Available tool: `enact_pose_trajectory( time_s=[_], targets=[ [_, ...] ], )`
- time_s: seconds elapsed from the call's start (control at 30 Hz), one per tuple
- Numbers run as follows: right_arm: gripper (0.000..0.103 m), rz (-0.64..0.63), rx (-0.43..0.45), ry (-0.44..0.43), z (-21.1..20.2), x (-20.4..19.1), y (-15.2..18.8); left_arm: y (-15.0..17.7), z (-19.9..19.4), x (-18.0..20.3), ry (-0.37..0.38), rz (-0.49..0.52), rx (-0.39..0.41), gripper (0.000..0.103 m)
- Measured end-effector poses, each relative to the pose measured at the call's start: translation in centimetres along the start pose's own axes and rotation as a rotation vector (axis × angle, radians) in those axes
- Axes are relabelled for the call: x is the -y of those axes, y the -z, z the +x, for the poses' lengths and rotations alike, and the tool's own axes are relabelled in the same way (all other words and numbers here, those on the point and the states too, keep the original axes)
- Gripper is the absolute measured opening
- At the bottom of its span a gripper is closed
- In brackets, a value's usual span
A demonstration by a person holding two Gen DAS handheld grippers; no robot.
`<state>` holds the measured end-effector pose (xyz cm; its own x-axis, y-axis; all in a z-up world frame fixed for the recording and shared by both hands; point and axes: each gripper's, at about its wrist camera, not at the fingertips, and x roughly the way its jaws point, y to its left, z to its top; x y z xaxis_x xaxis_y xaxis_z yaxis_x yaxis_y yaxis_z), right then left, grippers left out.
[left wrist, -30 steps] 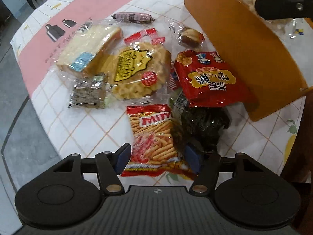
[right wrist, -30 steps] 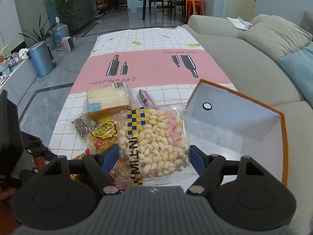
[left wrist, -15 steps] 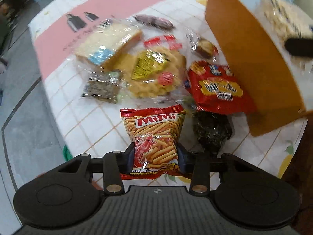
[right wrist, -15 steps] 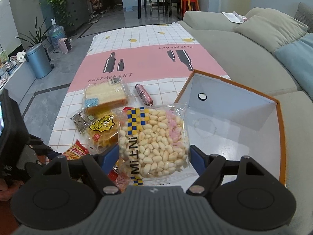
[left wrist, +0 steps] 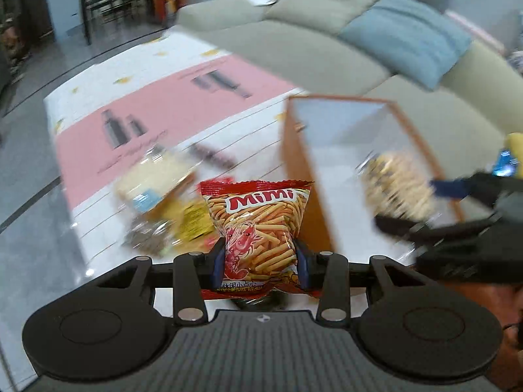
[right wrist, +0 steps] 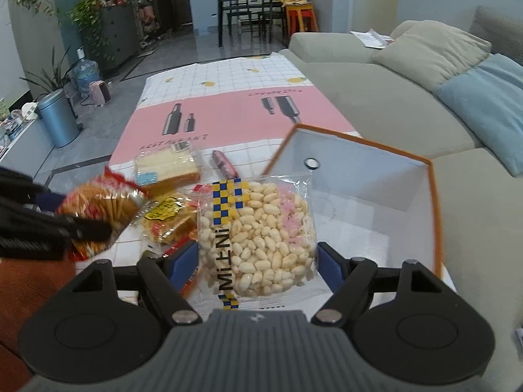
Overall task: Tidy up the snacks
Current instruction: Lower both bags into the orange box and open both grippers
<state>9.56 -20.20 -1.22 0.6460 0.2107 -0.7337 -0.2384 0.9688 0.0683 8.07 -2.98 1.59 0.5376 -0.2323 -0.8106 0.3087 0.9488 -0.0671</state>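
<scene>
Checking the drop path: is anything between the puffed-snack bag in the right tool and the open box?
Nothing visible. The puffed-snack bag is gripped by the right tool at the box's open top, and the white floor beyond looks bare.

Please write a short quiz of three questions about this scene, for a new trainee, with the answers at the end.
1. True or false: the left gripper holds nothing.
2. Which snack does the right gripper hold? A) sliced bread B) clear bag of puffed rice C) sausage
3. Fill in: the orange box with the white inside holds ____ snacks so far.

Key:
1. False. It is shut on the red bag of shrimp sticks.
2. B, the clear bag of puffed rice, held just in front of the box.
3. No. The bread and sausage lie on the tablecloth.
</scene>
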Motion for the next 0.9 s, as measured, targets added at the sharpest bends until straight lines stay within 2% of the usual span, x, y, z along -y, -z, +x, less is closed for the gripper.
enact_pose_trajectory(
  time_s=[0.1,0.27,0.37,0.57,0.9],
  targets=[
    [0.076,0.019,-0.002,0.026,-0.7,1.4,0.6,-1.4,-0.1,2.4,0.058,0.036,0.005,0.047],
    [0.076,0.032,-0.019,0.058,-1.4,3.5,1.2,-3.1,1.0,6.6,0.090,0.132,-0.008,0.047],
    [0.076,0.015,-0.041,0.070,-1.4,4.4,1.2,-3.8,2.3,8.3,0.122,0.171,-0.044,0.047],
    [0.075,-0.016,-0.128,0.058,0.4,5.8,0.8,-4.8,5.5,10.5,0.089,0.203,-0.129,0.047],
    [0.075,-0.125,-0.280,0.001,4.5,7.0,1.0,-5.0,9.7,11.7,0.065,0.248,-0.275,0.048]
  ],
)
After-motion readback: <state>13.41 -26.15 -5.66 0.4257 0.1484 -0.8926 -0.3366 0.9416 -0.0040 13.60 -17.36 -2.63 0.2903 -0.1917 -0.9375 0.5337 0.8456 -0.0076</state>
